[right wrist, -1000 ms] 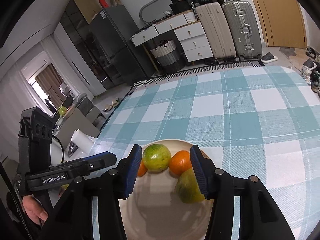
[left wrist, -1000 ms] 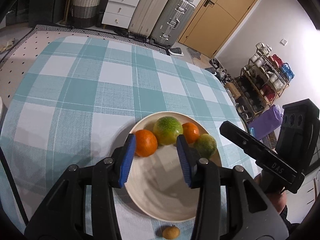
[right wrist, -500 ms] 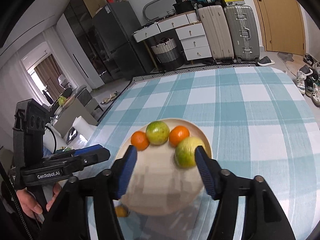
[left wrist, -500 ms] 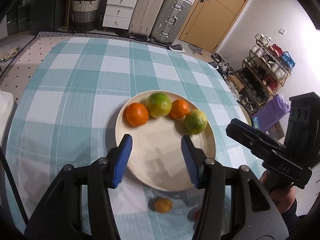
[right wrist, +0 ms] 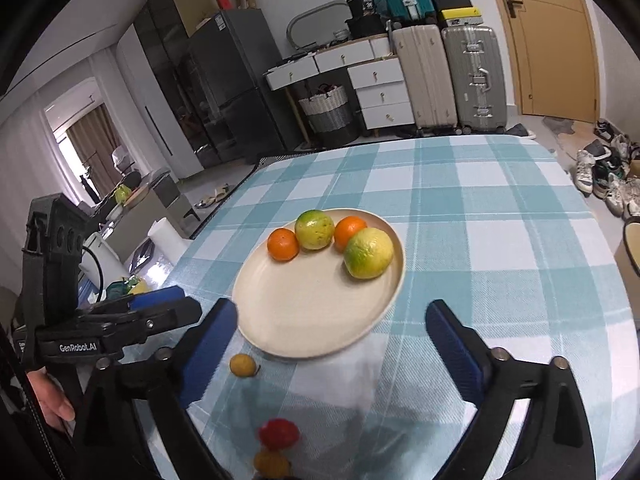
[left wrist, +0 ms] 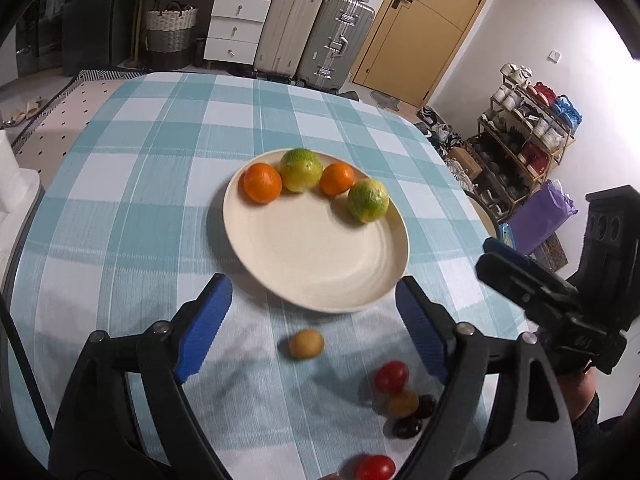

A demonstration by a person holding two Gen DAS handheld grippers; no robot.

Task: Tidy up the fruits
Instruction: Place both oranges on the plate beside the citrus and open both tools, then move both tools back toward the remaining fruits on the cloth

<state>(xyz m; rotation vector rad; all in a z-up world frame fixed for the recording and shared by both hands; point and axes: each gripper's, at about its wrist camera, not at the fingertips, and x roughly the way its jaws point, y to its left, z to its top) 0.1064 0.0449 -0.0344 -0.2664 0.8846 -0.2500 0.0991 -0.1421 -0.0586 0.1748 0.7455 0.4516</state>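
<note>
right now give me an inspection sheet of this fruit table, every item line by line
surface: table under a teal and white checked tablecloth, flat.
job's things: cream plate holds two oranges and two green-yellow citrus fruits along its far rim. Off the plate, nearer the cameras: a small yellow fruit, red cherry tomatoes and dark small fruits.
clutter: nothing seen on the cloth besides the fruit.
grippers: left gripper and right gripper both open and empty; their jaws have just been opening.
cables: a dark cable beside the left gripper, off the table.
surroundings: suitcases, white drawers, wicker basket, wooden door, shoe rack.
</note>
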